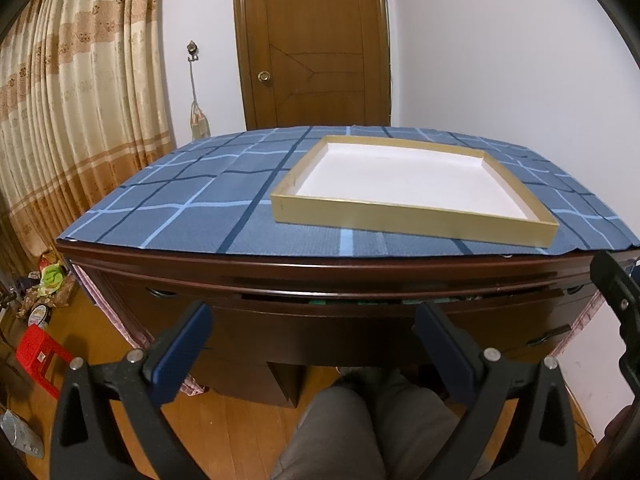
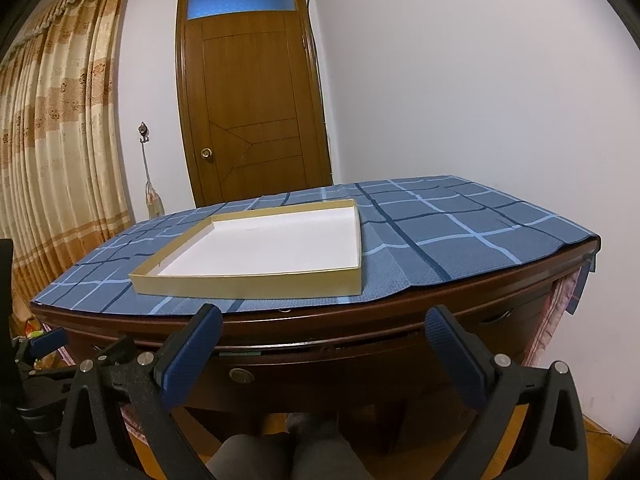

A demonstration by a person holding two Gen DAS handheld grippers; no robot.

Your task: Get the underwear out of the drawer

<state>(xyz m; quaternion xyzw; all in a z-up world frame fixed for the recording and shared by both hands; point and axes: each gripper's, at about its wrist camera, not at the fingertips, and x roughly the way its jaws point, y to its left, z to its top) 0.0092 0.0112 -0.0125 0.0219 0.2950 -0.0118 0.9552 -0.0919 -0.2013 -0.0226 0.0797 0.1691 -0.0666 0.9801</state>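
Nearest the cameras, grey-trousered knees (image 1: 360, 428) are seen below both grippers. The left gripper (image 1: 314, 344) is held with its blue-padded fingers (image 1: 184, 344) spread wide and nothing between them, level with the front of the dark wooden desk (image 1: 280, 276). The right gripper (image 2: 322, 350) is likewise spread wide and empty, in front of the same desk front.

Just beyond the fingertips, the centre drawer (image 1: 400, 308) is seen slightly ajar, with a narrow gap along its top edge. Through that gap only slivers of green (image 1: 316, 302) are made out; whether these are the underwear cannot be told. A round lock (image 2: 241, 376) is set in the drawer front in the right wrist view.

On the desk top a blue checked cloth (image 1: 192, 200) is spread, and on it a shallow tan box lid (image 1: 412, 222) with a white inside is laid, open side up.

Farther back, a brown wooden door (image 2: 252, 100) is set in the white wall, with beige patterned curtains (image 1: 72, 100) to its left. A red stool (image 1: 38, 354) is seen on the wooden floor at the left.
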